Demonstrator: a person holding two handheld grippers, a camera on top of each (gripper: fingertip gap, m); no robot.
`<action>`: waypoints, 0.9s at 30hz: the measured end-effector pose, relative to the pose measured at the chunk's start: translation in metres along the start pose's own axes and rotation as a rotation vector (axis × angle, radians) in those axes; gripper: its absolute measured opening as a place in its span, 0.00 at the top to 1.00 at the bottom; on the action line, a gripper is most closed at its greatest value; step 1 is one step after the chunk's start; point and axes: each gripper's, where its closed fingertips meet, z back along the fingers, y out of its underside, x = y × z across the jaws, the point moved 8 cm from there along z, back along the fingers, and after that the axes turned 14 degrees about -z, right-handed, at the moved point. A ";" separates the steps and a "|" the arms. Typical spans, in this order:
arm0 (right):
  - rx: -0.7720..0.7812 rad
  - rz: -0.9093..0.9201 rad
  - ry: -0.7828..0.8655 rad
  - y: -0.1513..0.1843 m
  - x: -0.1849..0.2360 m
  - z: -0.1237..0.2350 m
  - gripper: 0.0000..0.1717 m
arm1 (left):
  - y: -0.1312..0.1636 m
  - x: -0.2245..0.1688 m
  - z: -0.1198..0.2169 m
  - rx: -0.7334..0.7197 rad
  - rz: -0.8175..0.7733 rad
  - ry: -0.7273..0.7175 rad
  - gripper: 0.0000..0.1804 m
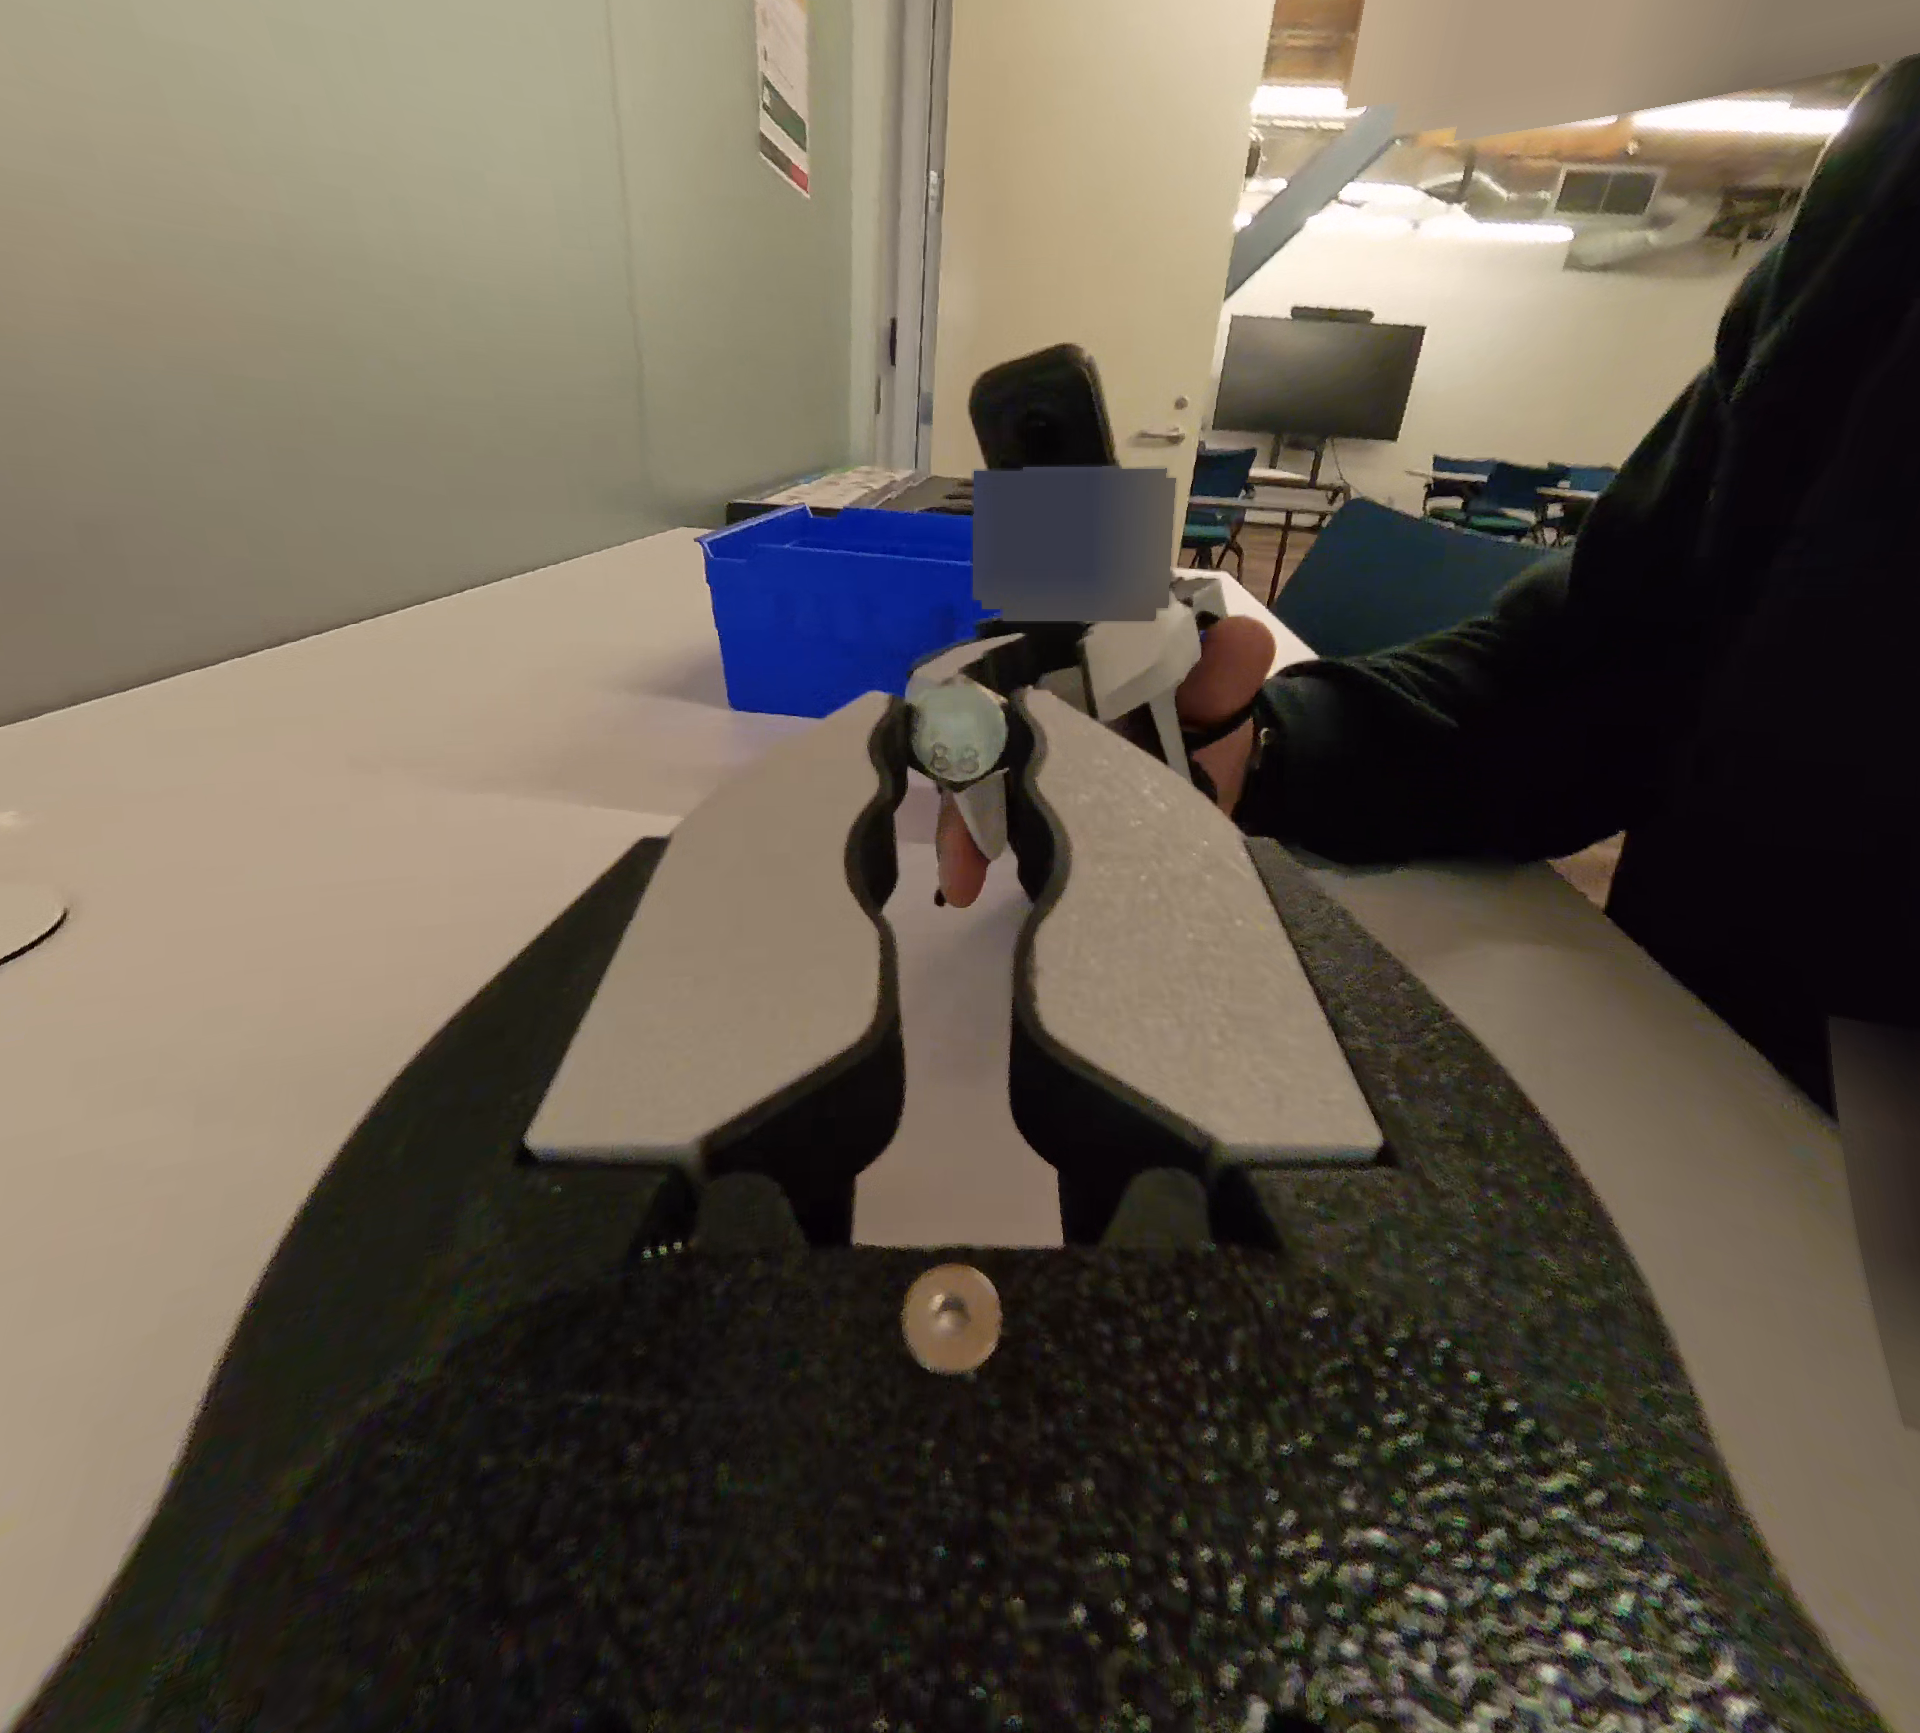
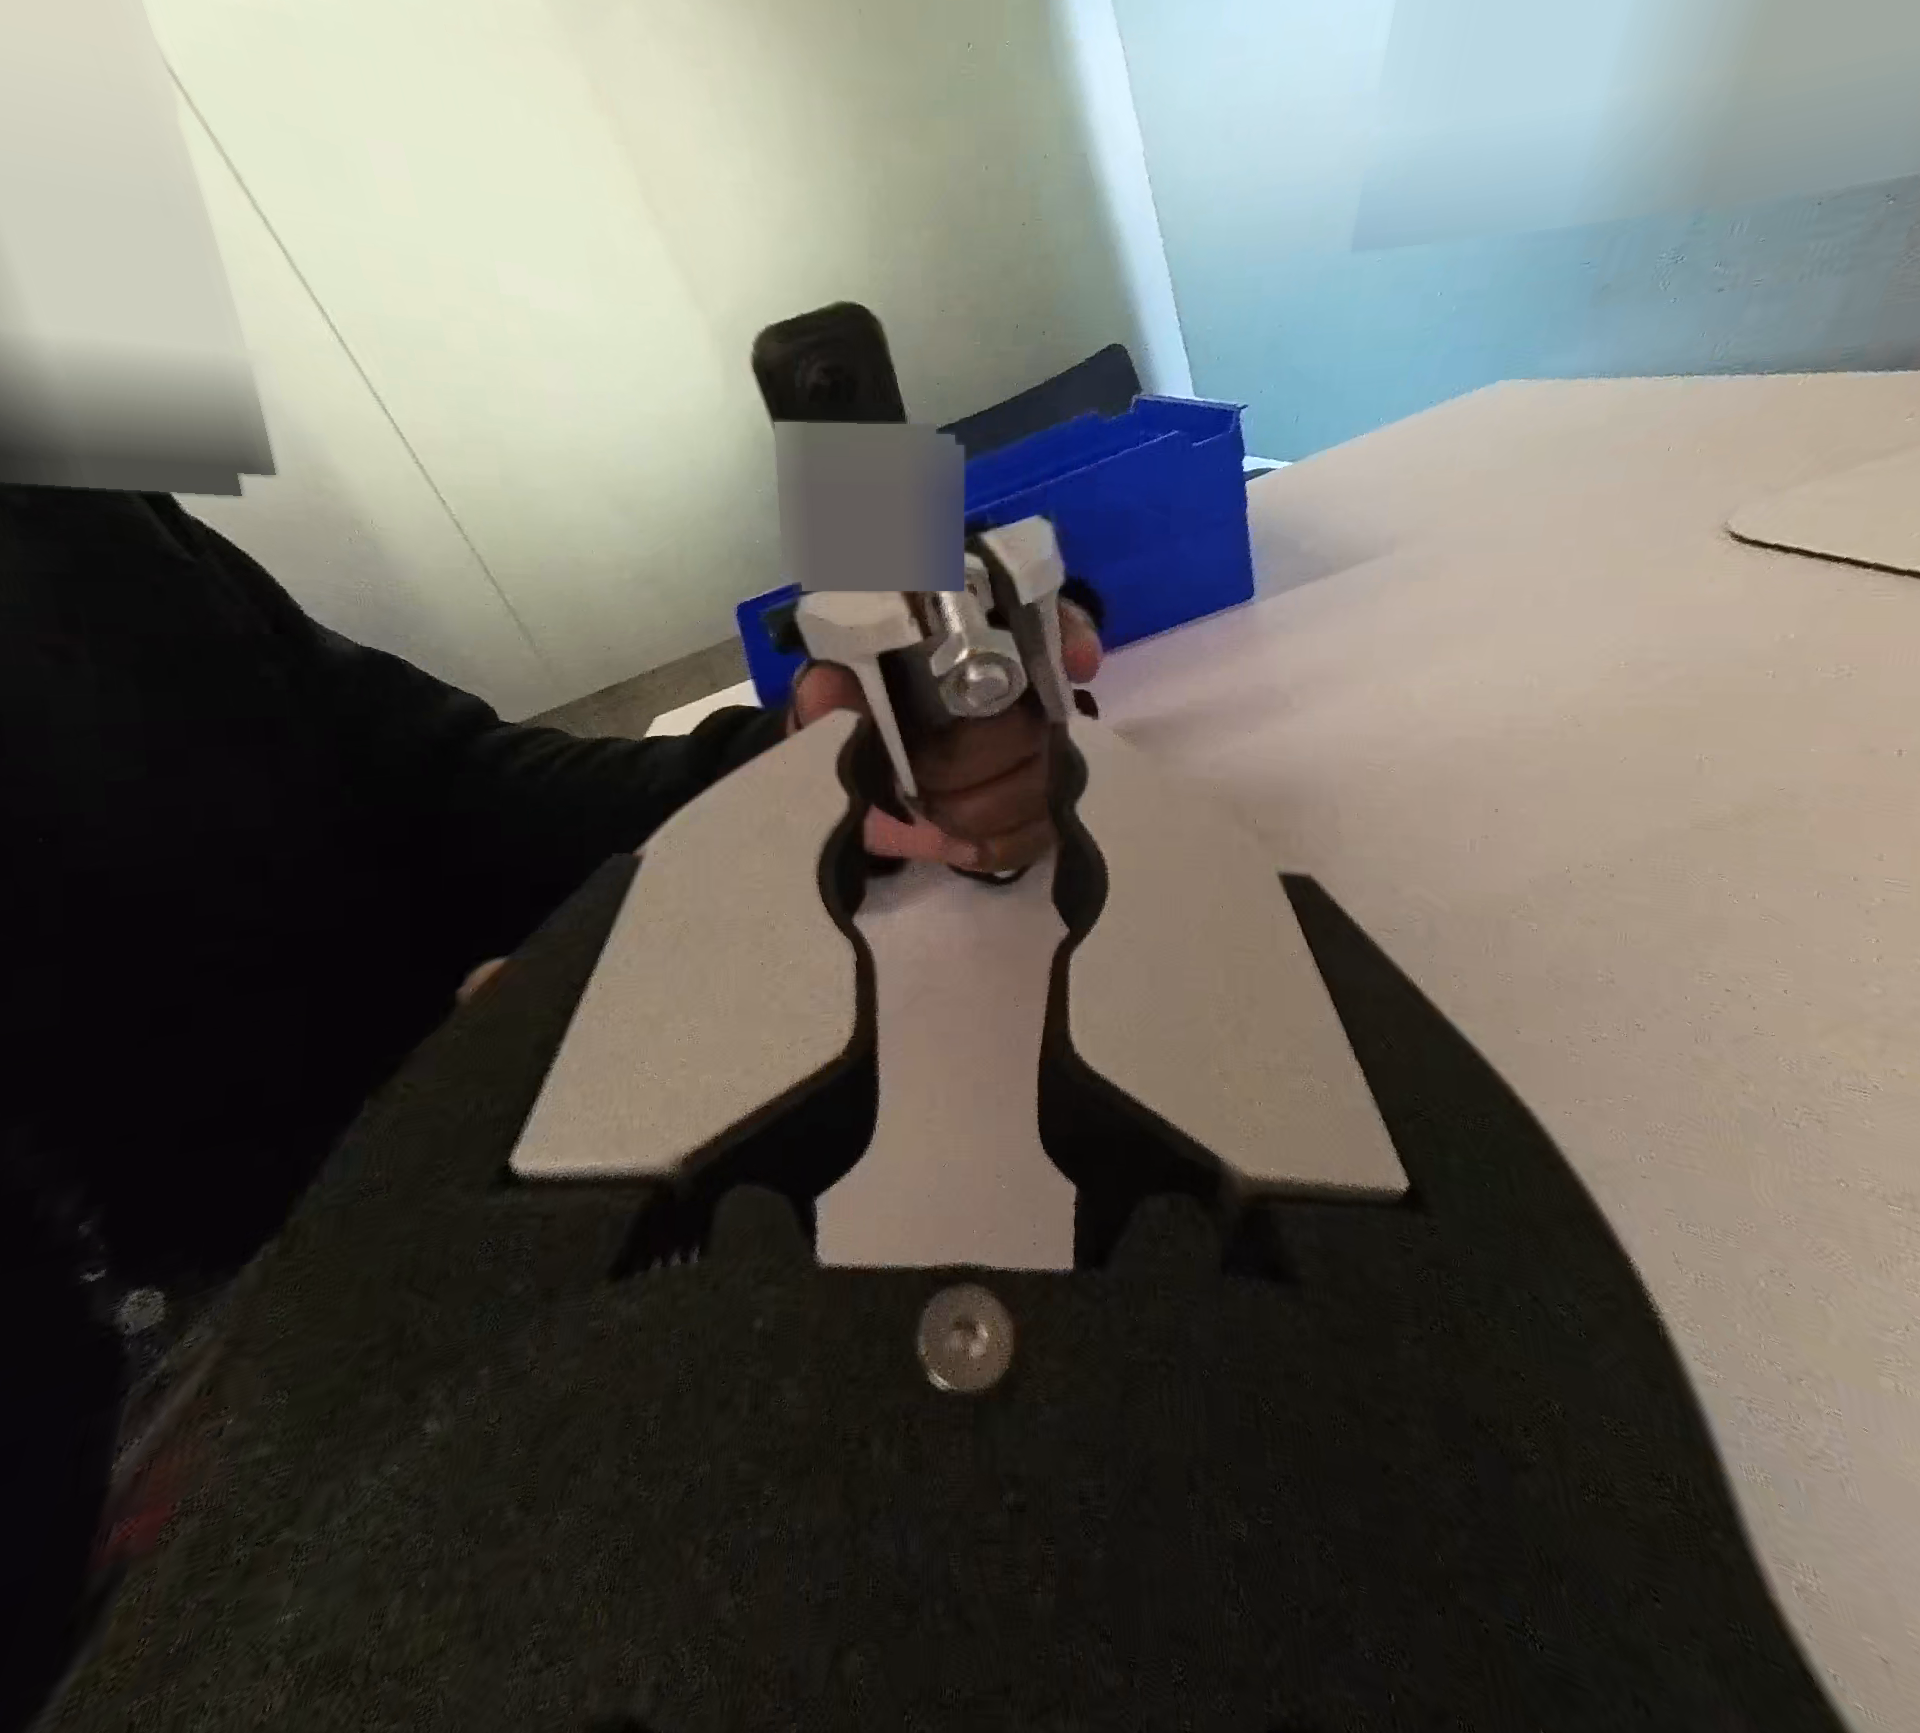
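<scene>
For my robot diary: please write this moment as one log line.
left gripper: shut on bolt | right gripper: open by nut | blue bin: behind

Pale green wall [image 1: 416, 177] with a poster [image 1: 781, 10], open white door [image 1: 1112, 156], beyond it a dark monitor [image 1: 1317, 382] and blue chairs [image 1: 1507, 494].

Each view was taken from a camera mounted on a hand-held gripper, looking forward along its two fingers, low over the white table [image 1: 312, 810]. The blue bin [image 1: 831, 623] served as landmark. The left wrist view was aimed with the bin behind and slightly left of the facing gripper [image 1: 1049, 686], a doorway and far room beyond it. The right wrist view was aimed the opposite way, the blue bin [image 2: 1132, 530] behind and right of the facing gripper [image 2: 935, 644], a pale wall beyond. The two cameras were pointed at each other at close range; bin, tabletop and dark sleeve [image 1: 1455, 748] were shared.
</scene>
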 end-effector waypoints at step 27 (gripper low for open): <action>-0.095 0.593 0.201 0.002 0.032 -0.005 0.83 | 0.002 -0.002 -0.006 -0.049 0.273 0.106 0.90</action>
